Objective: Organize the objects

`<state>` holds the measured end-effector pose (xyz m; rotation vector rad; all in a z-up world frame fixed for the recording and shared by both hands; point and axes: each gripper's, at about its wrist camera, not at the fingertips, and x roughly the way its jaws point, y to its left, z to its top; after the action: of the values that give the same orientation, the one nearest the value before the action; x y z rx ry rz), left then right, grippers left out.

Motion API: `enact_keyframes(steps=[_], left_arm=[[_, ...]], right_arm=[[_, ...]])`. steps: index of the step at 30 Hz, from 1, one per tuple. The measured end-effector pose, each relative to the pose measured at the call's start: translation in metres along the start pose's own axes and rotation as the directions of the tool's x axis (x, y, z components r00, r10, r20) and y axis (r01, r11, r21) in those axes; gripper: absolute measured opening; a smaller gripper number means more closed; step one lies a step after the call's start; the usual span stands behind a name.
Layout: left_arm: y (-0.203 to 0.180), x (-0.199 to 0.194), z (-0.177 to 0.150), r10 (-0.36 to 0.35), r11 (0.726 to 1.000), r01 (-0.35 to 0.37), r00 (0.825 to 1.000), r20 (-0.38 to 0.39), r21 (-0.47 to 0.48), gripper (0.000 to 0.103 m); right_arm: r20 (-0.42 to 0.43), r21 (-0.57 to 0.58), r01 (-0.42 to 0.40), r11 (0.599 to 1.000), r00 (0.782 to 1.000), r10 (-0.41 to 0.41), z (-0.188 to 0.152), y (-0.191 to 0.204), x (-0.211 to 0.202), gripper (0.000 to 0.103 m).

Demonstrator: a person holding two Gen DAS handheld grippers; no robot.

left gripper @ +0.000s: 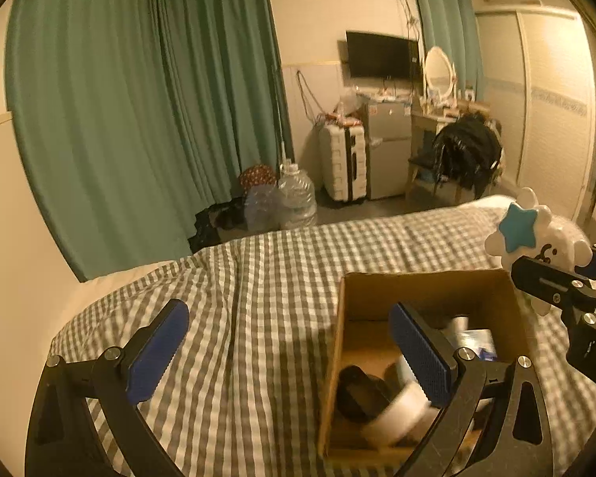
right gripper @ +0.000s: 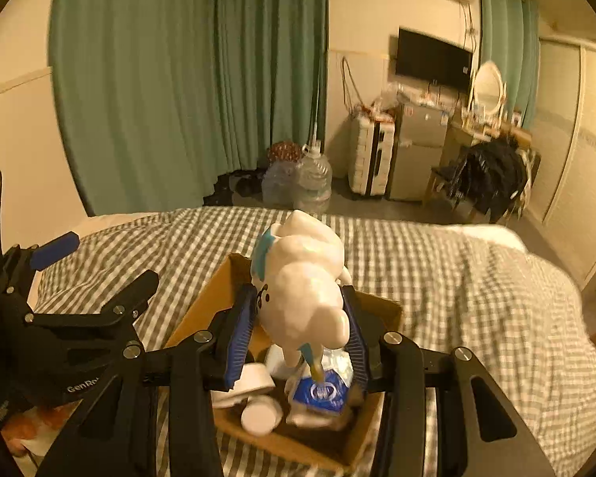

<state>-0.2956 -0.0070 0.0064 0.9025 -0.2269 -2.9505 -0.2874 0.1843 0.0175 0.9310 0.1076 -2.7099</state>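
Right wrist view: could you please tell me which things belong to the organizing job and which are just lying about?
Job:
- white cloud-shaped toy with blue star, clamped in the right gripper
- open brown cardboard box on the bed, holding a white tape roll and a blue-labelled packet
- left gripper, open

Lying about:
- clear water jugs
- white suitcase
- green curtains

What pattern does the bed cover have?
Grey-and-white check on the bed cover, clearest in the left wrist view.

White toy, blue star; brown box; grey-white checked bedcover, probably.
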Motion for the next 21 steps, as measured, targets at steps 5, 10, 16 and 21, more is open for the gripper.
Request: enact_keyframes(steps=[5,10,16,21], left_arm=[[-0.007,0.046,-0.013,0.009,1.000,-0.008,0.999,-0.054,0.021,0.103],[-0.012,0.070,-0.025,0.005,0.999,-0.002,0.995,-0.104,0.033,0.103],[-0.021,0.073,-0.032,-0.002,0.997,0.010,0.994,-0.113,0.072,0.103],[-0.020,0.071,-0.037,-0.010,0.997,0.020,0.991,-0.137,0.074,0.103]], right_arm=[[-0.100,0.026,-0.012,1.000,0.995,0.014,-0.008,-0.010,0.070,0.042],[-0.192,0.014,0.002,1.000,0.981,0.001,-0.027,-0.012,0.121,0.042],[-0.254,-0.020,0.002,1.000,0.967,-0.007,-0.046,-0.008,0.144,0.042],[-0.238,0.010,0.022,1.000,0.971,-0.019,-0.050,-0.014,0.135,0.060]])
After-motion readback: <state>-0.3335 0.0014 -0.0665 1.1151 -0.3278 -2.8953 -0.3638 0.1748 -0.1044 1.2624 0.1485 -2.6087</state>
